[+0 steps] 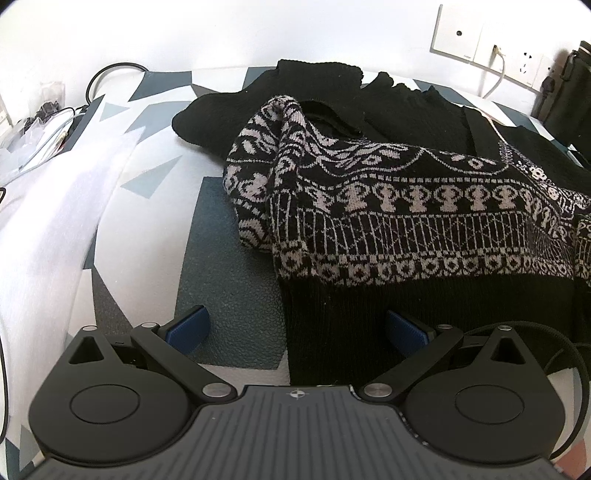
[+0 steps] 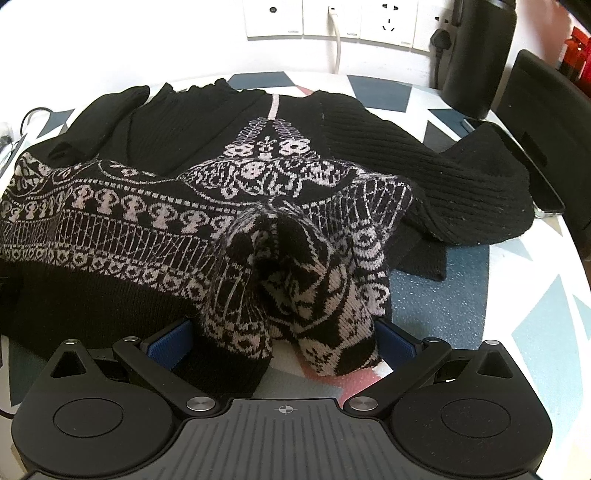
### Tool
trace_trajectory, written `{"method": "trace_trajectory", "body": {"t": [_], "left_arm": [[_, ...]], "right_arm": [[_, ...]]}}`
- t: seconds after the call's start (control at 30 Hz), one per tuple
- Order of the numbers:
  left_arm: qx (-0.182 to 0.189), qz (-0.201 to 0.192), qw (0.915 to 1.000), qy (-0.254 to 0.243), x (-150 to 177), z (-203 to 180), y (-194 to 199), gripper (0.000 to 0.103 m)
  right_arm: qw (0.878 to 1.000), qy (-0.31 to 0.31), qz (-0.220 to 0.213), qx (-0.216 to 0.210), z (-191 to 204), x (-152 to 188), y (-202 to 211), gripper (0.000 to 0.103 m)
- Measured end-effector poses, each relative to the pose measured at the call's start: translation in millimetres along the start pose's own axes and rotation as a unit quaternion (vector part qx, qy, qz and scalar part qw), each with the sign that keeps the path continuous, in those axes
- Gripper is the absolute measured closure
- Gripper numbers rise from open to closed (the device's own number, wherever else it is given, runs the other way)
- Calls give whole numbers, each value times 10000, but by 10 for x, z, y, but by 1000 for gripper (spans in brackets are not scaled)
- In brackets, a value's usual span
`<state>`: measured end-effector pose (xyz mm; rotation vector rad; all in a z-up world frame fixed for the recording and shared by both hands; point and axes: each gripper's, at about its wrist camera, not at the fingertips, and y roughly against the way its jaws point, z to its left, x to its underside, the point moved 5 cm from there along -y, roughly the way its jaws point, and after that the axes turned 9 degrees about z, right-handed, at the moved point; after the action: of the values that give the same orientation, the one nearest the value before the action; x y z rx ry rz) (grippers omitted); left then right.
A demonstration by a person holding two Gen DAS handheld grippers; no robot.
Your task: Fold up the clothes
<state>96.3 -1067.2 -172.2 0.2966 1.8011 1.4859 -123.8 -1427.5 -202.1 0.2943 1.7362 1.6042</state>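
I saw both the left gripper (image 1: 297,328) and the right gripper (image 2: 284,338) with jaws wide open at the near hem of the sweater (image 1: 406,206) lying on the patterned counter (image 1: 147,177), free space left, black bag (image 2: 476,55) behind.

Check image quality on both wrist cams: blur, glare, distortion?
Left wrist: sharp, strong fisheye bending the table edge, wall blown out, black sweater knit loses detail. Right wrist: sharp, same barrel distortion, bright wall, sleeve slightly soft up close.
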Motion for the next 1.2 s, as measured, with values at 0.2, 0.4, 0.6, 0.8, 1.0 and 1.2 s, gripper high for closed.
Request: {"method": "trace_trajectory", "body": {"t": [0.2,0.4,0.6,0.8,1.0,1.2], "left_arm": [[51,-65,9999,-91,21,12,12,0],[38,41,10000,-73,-2,9,4,0],[28,77,9999,-65,-15,4,-6,0],[11,99,9999,-43,-27,-5,-14,0],[9,103,9999,-64,-51,-11,-28,0],[4,103,9999,-68,-109,-25,-56,0]], "right_arm": [[10000,-1,52,19,12,-6,0,1],[10000,4,76,23,12,-11,-6,1],[10000,37,87,0,11,-17,-9,1],[10000,50,64,-1,19,-29,-15,1],[10000,31,19,-20,11,-57,-21,1],[10000,38,-8,-42,-7,-113,-50,1]]}}
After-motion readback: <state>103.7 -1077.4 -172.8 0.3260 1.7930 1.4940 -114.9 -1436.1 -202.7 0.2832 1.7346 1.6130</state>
